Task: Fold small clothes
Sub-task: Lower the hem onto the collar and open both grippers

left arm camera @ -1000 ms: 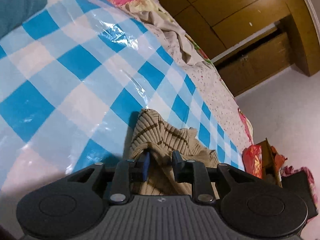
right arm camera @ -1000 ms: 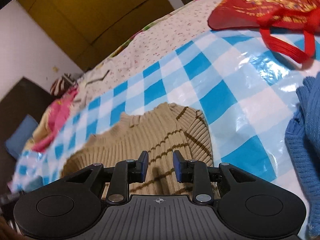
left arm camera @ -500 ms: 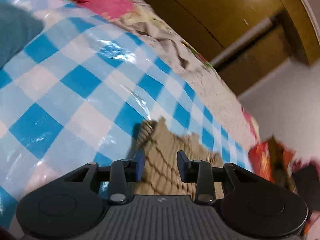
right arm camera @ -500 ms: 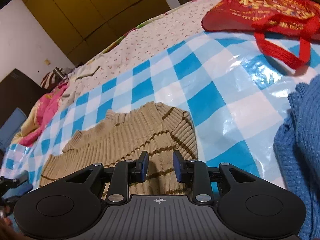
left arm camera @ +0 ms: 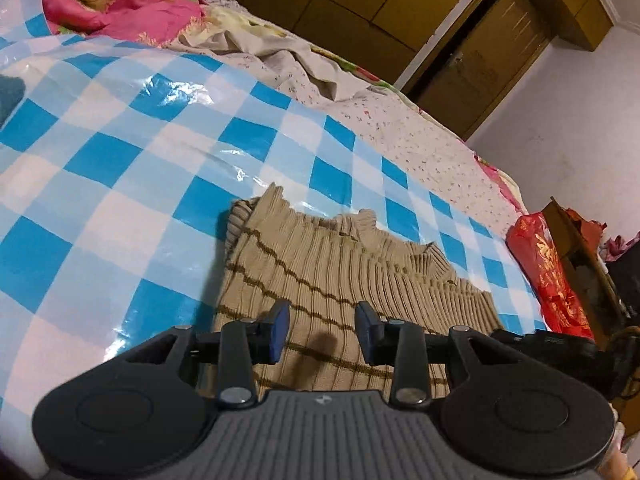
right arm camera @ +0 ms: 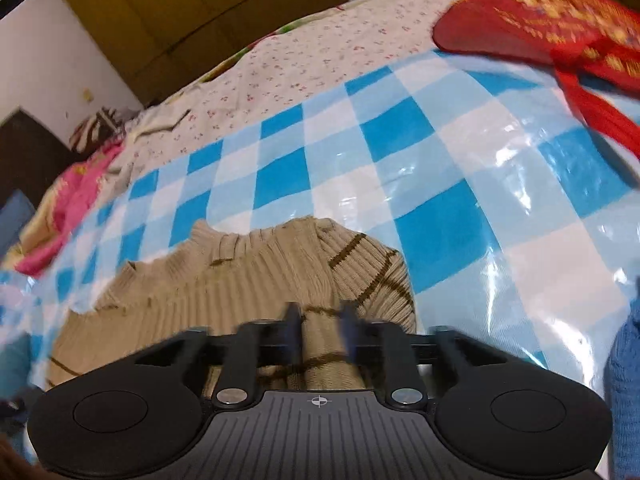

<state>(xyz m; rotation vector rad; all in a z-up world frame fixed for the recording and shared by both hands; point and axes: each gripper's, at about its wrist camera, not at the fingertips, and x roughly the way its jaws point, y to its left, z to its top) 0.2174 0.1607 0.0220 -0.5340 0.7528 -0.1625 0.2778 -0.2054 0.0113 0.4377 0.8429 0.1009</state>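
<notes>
Left wrist view takes in the bed, floral sheet along the far side, with a glossy blue-and-white checked plastic sheet spread over most of it. Crumpled pink bedding sits at the far corner; a red bag lies off the right edge of the checks. On the checked sheet, near side, lies the beige ribbed sweater with thin brown stripes, neck toward the far side, already doubled over at its left edge. Left gripper hovers over the sweater's lower part, jaws parted, nothing between them. Right wrist view, blurred: same sweater, a blue knit garment at the right border, the red bag farther back. Right gripper sits at the sweater's rounded right fold, jaws closing with a ridge of knit bunched between them; whether they pinch firmly yet, cannot tell through the blur. Judgement on handling: the knit looks light, soft and limp, thick enough to hold a fold but prone to stretch and sag if lifted by one point. The plastic beneath looks slick, so the garment may slide when dragged. Best hold is probably at a folded edge or hem corner, taking all layers, with the other gripper steadying the opposite side.
</notes>
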